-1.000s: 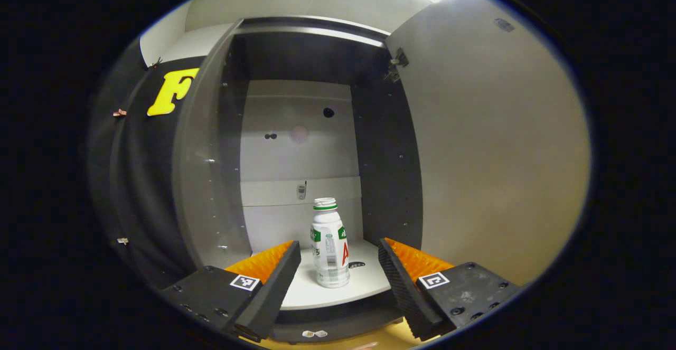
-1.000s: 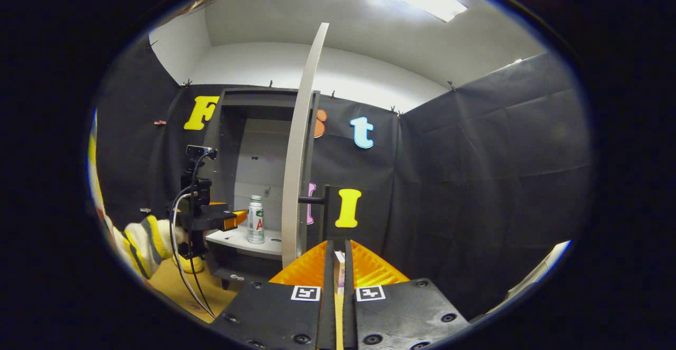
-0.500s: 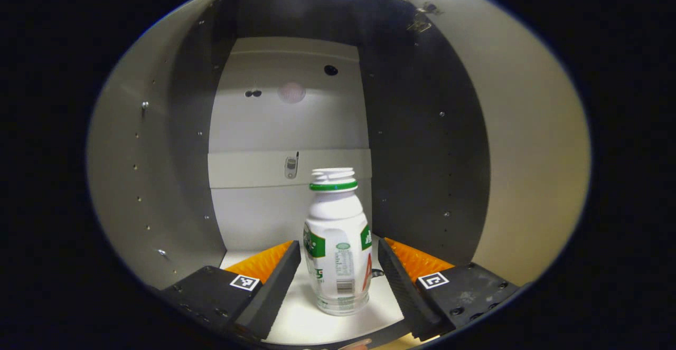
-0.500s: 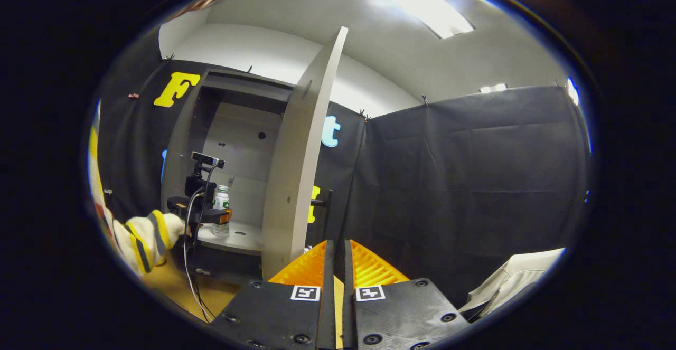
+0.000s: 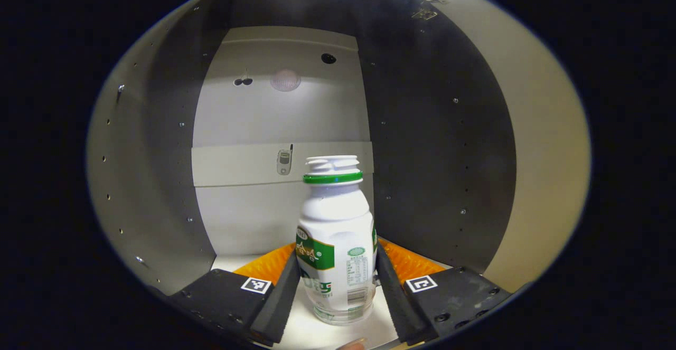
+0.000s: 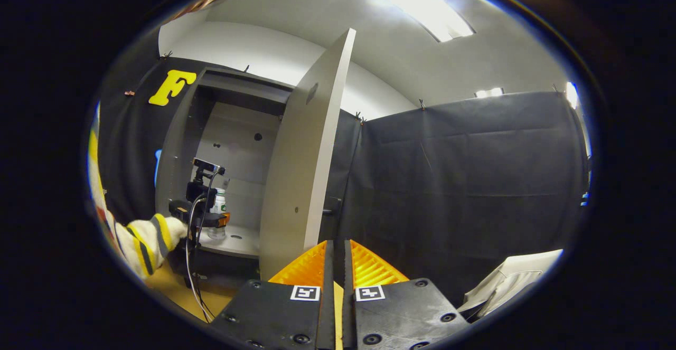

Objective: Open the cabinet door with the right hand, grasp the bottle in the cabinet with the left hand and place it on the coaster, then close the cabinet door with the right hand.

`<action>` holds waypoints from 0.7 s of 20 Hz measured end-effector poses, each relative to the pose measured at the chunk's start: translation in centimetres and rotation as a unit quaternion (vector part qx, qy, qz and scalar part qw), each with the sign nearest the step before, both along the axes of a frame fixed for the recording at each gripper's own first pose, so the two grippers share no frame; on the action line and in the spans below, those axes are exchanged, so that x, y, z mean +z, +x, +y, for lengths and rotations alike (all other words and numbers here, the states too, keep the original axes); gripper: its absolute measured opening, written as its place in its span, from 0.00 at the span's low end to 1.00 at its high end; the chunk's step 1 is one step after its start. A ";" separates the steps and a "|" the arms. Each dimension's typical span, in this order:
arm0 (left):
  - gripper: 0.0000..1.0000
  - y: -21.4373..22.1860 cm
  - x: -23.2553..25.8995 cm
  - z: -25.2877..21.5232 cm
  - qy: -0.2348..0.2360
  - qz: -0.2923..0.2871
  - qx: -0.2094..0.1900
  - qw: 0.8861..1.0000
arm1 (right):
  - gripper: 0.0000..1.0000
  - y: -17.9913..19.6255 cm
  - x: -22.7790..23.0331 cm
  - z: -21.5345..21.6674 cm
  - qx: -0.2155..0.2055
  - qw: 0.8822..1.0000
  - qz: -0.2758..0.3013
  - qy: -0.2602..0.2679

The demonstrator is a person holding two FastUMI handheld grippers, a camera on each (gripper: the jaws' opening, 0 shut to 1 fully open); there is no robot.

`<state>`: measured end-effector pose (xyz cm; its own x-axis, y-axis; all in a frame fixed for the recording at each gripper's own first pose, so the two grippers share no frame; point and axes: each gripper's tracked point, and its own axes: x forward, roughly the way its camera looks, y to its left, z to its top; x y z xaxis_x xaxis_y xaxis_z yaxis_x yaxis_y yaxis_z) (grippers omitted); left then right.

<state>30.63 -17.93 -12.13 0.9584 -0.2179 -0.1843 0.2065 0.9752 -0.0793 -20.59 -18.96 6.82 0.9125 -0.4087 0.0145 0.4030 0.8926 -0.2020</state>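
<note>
Inside the cabinet (image 5: 158, 181), on its white shelf (image 5: 317, 334), the bottle (image 5: 336, 244) is seen upright between the left gripper (image 5: 336, 281) jaws, which are drawn close against its sides; firm contact cannot be told. Beside the open cabinet door (image 6: 301, 170), the right gripper (image 6: 335, 265) is held with jaws together on nothing.

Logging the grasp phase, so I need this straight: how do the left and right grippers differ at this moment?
The left gripper has its fingers closed in against the sides of the bottle on the cabinet shelf; the right gripper is shut on nothing. The left reaches inside the cabinet; the right hangs outside, beside the open cabinet door. Both carry square markers on their bodies.
</note>
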 end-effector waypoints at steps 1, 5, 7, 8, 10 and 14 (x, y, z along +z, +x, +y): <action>0.77 -0.2 0.2 0.1 -0.005 0.000 -0.002 1.000 | 0.10 0.0 0.1 -0.1 0.003 1.000 -0.002 0.001; 0.76 -2.2 2.1 1.3 -0.002 -0.015 0.002 1.000 | 0.10 0.0 -0.4 -1.7 0.025 1.000 -0.009 0.011; 0.76 -3.7 3.5 1.7 0.005 -0.024 0.000 1.000 | 0.10 -0.6 -0.6 -2.7 0.046 0.999 -0.013 0.017; 0.76 -4.7 4.3 1.9 0.008 -0.031 0.002 0.999 | 0.10 -1.0 -0.6 -3.0 0.060 0.998 -0.016 0.020; 0.76 -6.5 5.8 2.3 0.014 -0.040 0.011 0.999 | 0.10 -2.2 -0.5 -3.7 0.087 0.995 -0.024 0.029; 0.76 -12.0 8.7 2.5 0.008 -0.049 0.031 0.998 | 0.10 -4.3 -0.3 -5.4 0.164 0.985 -0.026 0.051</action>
